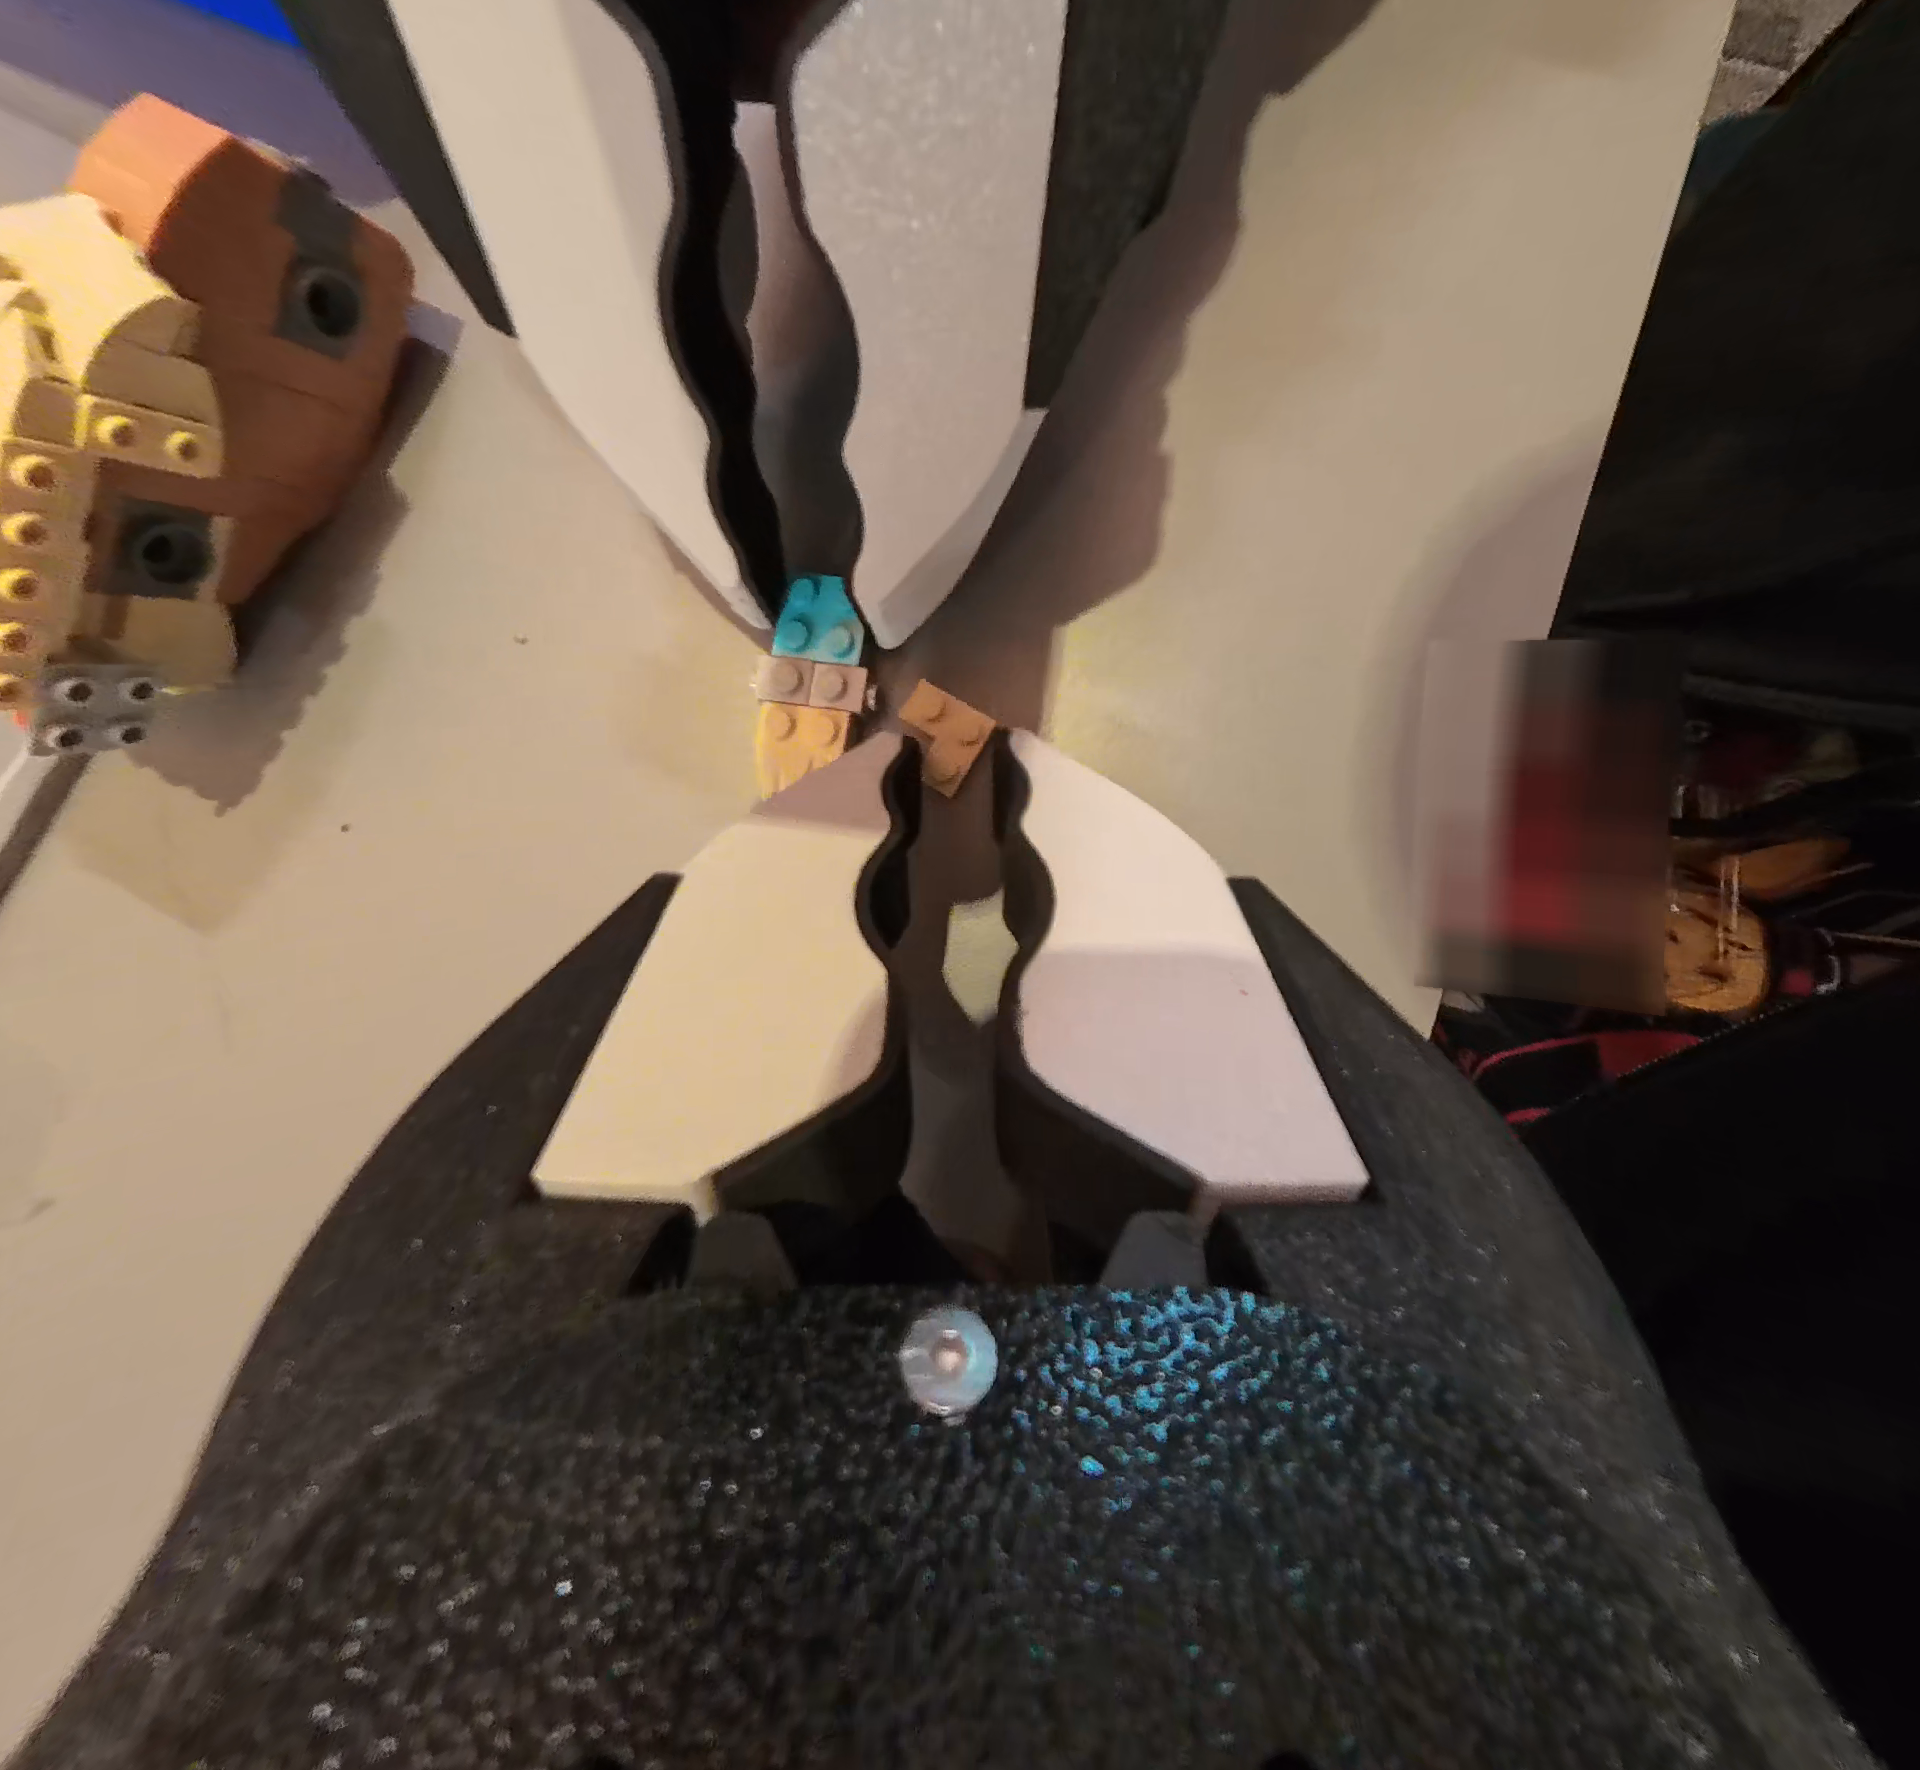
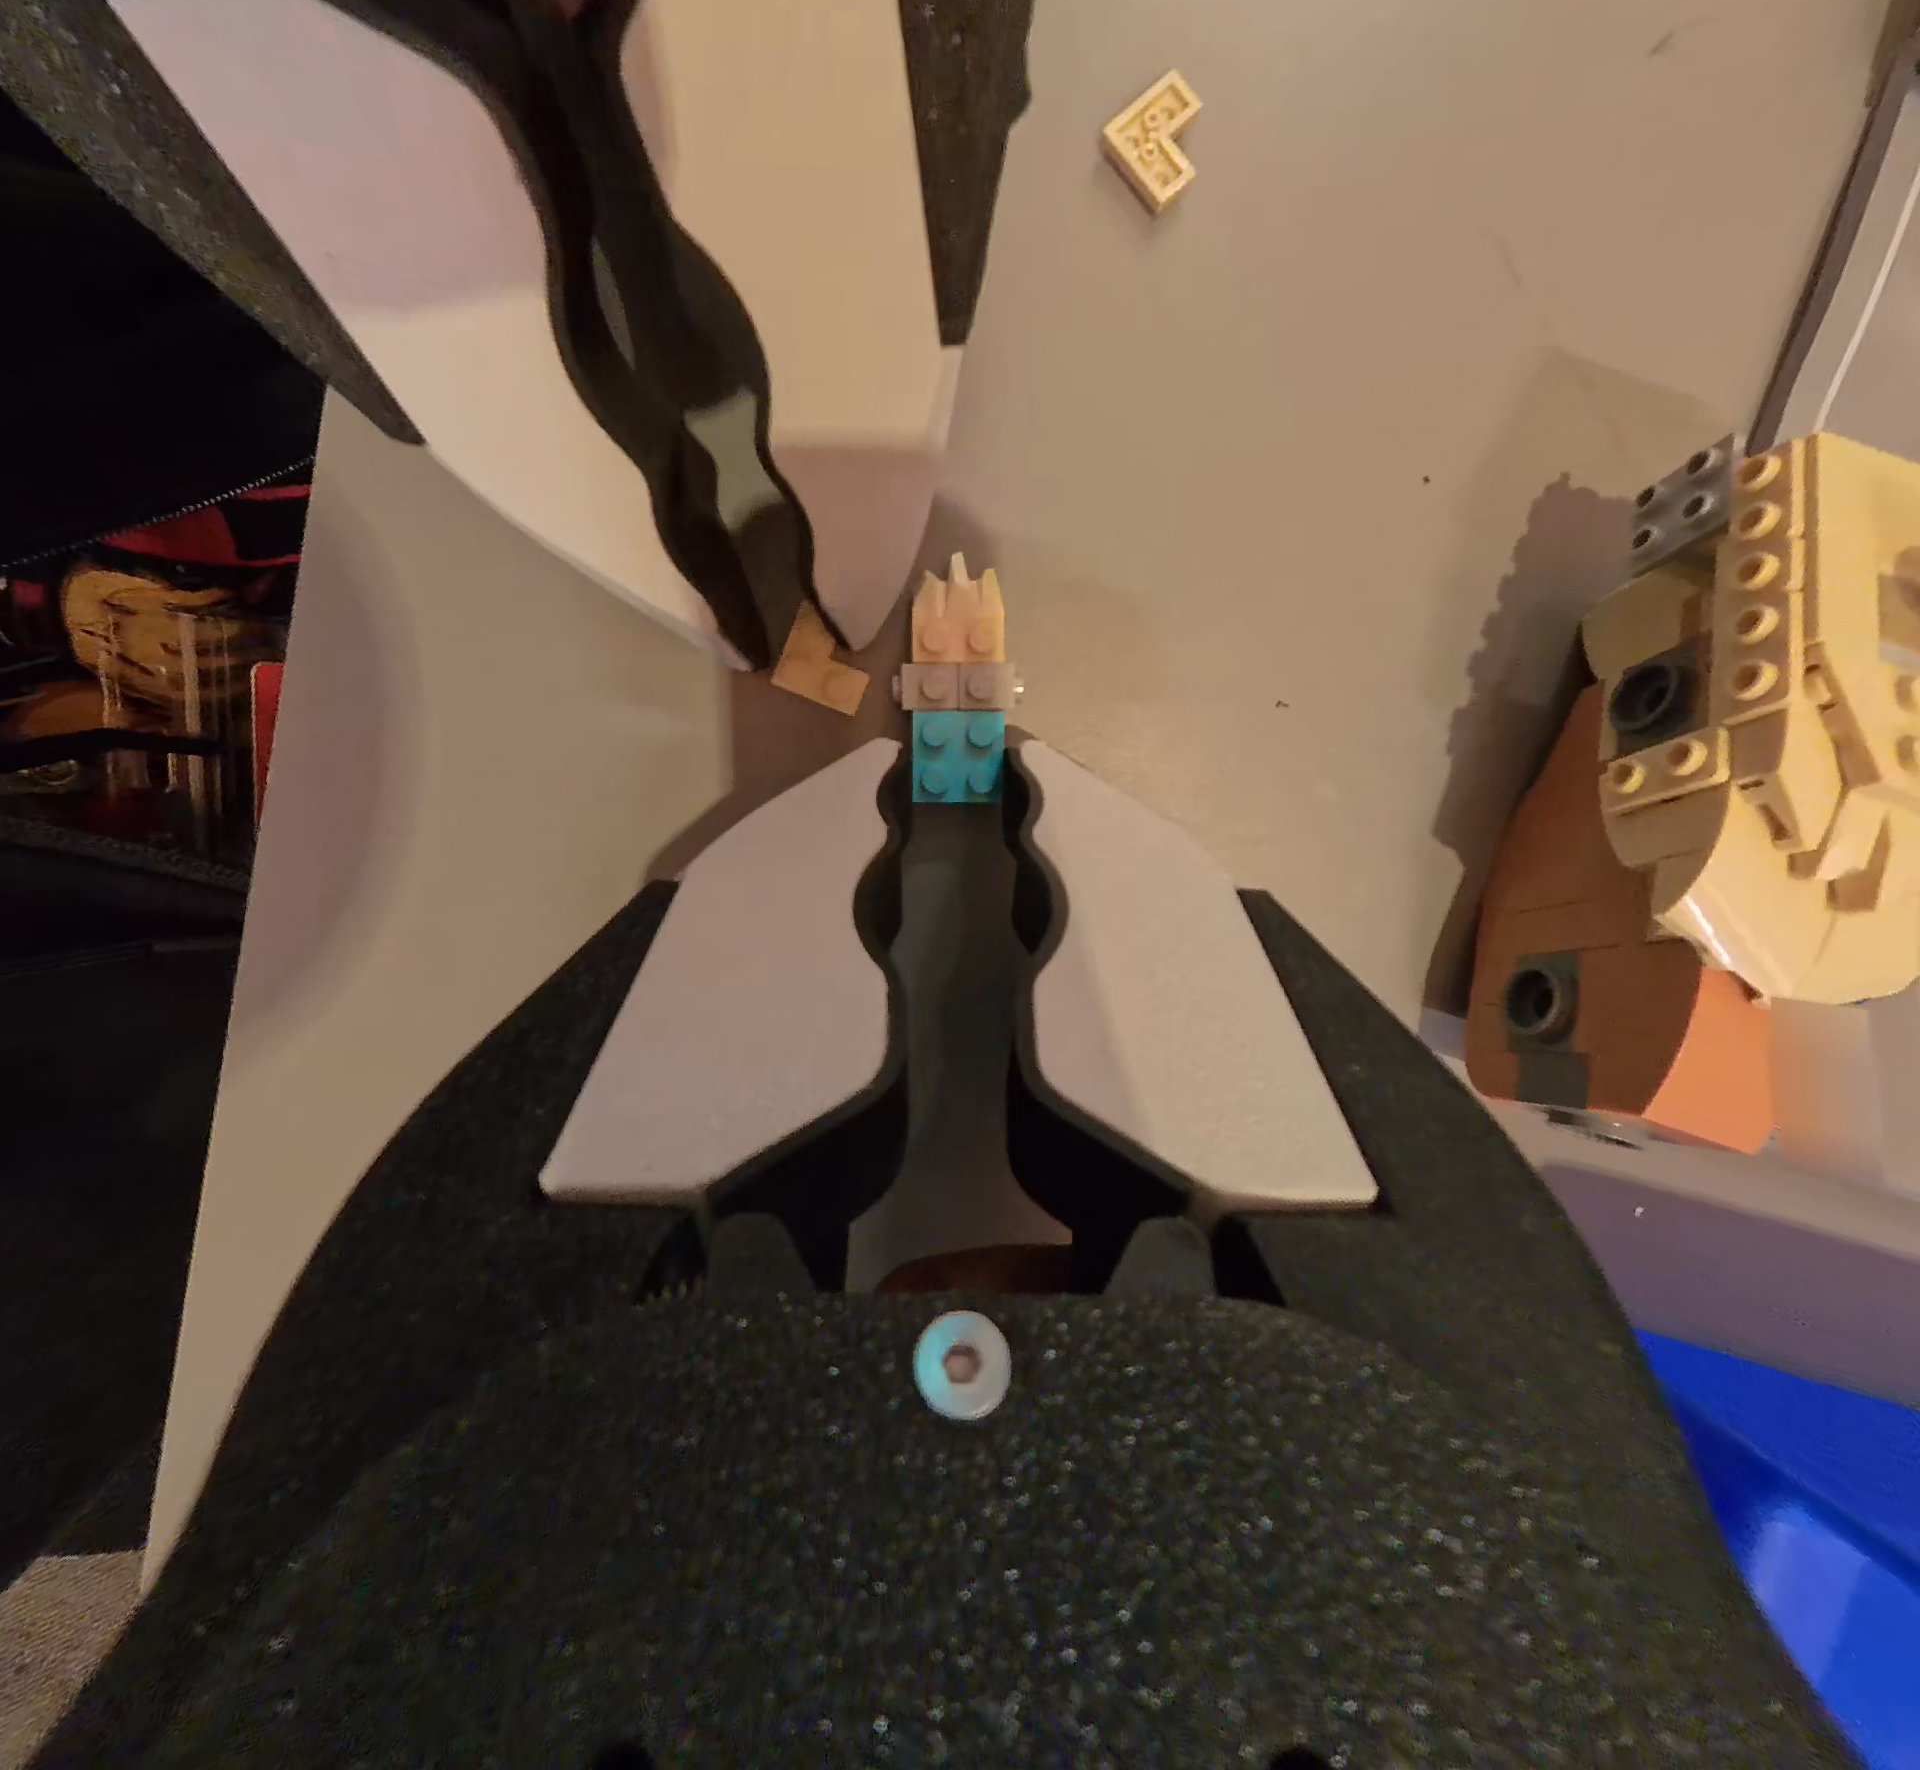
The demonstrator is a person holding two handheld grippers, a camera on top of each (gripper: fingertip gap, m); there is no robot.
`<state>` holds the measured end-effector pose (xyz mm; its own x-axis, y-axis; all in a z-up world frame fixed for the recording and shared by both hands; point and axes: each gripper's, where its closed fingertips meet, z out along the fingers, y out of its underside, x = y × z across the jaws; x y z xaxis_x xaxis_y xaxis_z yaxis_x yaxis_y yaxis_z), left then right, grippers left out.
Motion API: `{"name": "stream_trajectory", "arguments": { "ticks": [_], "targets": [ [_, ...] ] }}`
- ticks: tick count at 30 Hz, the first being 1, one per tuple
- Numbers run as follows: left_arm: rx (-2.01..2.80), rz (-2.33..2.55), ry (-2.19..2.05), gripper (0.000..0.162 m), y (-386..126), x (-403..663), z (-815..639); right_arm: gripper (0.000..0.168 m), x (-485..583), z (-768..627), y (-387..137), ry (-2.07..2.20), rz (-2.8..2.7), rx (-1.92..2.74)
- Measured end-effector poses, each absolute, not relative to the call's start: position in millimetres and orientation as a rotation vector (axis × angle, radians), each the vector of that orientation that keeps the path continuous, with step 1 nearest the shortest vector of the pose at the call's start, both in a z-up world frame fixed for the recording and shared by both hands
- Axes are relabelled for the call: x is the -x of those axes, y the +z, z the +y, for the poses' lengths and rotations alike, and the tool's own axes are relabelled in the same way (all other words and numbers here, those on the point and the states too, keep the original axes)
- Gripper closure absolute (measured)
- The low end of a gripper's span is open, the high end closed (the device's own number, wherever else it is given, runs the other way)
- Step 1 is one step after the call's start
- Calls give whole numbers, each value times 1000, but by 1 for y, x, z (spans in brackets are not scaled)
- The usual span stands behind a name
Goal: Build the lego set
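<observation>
Two small pieces met above the table (image 2: 1351, 286): the right claw (image 2: 956, 770) clenched a teal-grey-tan stack (image 2: 956, 702) by its teal end, and the left claw (image 1: 951, 754) pinched a tan corner plate (image 1: 940, 733) just beside it. Both looked light, stiff and slippery, best gripped by flat sides. A spare corner plate (image 2: 1151, 144) and the brown-and-cream model (image 2: 1714, 785) lay well apart, blocking nothing.

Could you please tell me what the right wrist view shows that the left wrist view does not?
Only the right wrist view shows a loose tan corner plate on the table. Only the left wrist view shows a blurred-over patch at its right edge. Both show the right gripper holding the teal-grey-tan piece, the left gripper holding a tan L-shaped plate, and the brown-and-tan model.
</observation>
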<state>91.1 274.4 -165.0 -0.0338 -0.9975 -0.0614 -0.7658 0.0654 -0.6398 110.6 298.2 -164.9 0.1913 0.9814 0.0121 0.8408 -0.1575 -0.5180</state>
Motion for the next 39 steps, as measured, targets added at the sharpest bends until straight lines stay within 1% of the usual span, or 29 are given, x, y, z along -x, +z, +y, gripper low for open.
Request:
{"name": "stream_trajectory", "arguments": {
  "ticks": [8,12,15,21,39],
  "targets": [
    [1729,1874,-651,154,-164,-93,273,152,-111,302,-165,474,-1695,2057],
    [1705,1782,-711,155,-150,-94,279,152,-110,301,-165,474,-1699,2051],
    [1688,1724,-673,155,-142,-94,291,152,-109,299,-165,480,-1708,2047],
    [1687,1780,-580,155,-148,-94,300,152,-108,296,-163,503,-1720,2030],
    [1737,1809,-581,153,-153,-94,300,152,-104,295,-162,498,-1723,2002]
  ]
}}
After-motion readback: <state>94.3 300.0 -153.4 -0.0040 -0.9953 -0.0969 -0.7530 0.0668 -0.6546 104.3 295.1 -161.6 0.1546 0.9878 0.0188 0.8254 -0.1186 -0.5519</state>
